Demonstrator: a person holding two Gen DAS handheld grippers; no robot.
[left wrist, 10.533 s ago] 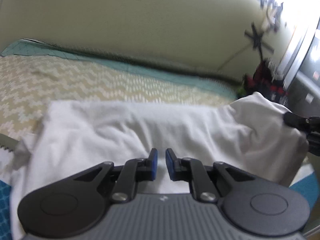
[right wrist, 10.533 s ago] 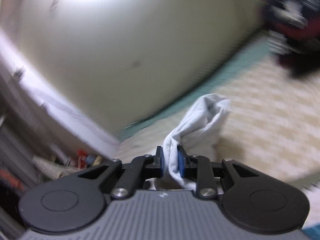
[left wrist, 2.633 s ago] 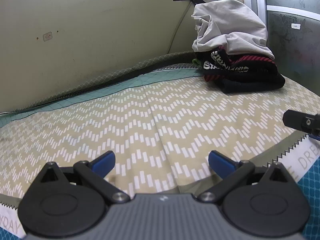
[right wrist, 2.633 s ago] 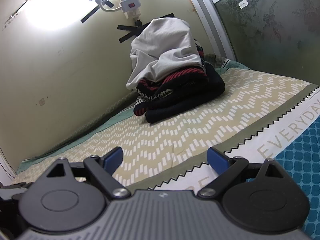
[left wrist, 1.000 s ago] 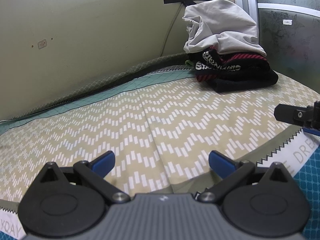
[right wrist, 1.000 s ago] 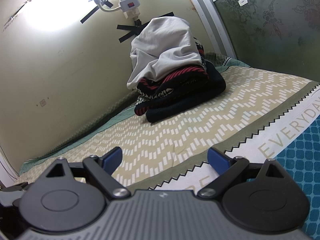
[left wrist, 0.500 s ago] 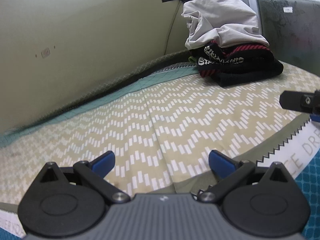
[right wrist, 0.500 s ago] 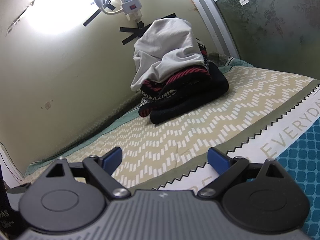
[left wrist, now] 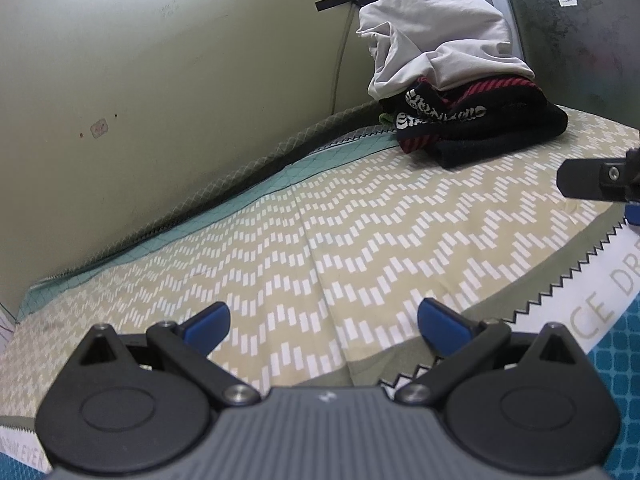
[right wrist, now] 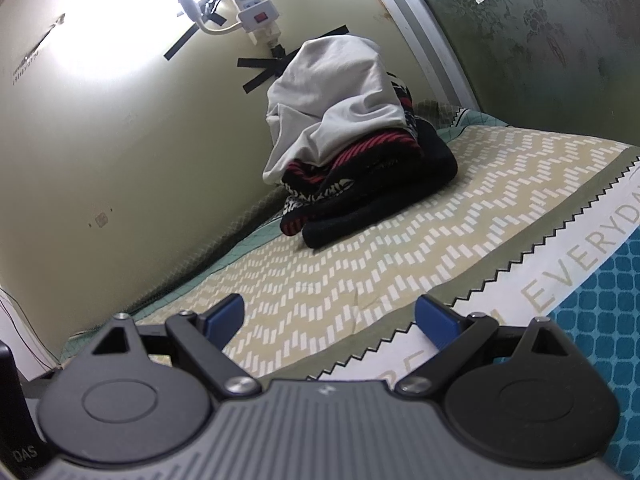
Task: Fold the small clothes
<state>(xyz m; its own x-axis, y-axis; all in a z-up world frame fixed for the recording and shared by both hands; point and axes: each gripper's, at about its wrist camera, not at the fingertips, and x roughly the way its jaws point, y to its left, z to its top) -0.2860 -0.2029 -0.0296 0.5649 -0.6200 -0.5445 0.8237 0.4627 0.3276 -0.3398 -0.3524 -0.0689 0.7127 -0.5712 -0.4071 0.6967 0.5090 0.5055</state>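
Observation:
A pile of folded clothes [left wrist: 460, 120] sits in the far right corner of the bed against the wall, dark and red-striped garments below. A white garment [left wrist: 432, 40] lies on top of it; it also shows in the right wrist view [right wrist: 336, 104]. My left gripper [left wrist: 322, 320] is open and empty, low over the patterned bedsheet [left wrist: 360, 232]. My right gripper [right wrist: 330, 318] is open and empty too, facing the pile [right wrist: 368, 196]. One finger of the right gripper [left wrist: 596, 180] shows at the right edge of the left wrist view.
The bed is bounded by a pale wall [left wrist: 160, 80] at the back and a dark patterned panel [right wrist: 540, 40] on the right. A power strip [right wrist: 256, 12] and a bright lamp hang on the wall above the pile. A teal blanket border [right wrist: 600, 312] lies near me.
Both grippers stay open and empty. The left wrist view has swung slightly, so the pile sits a little lower and the right finger sits higher. The white garment held 10 s ago now lies on the pile.

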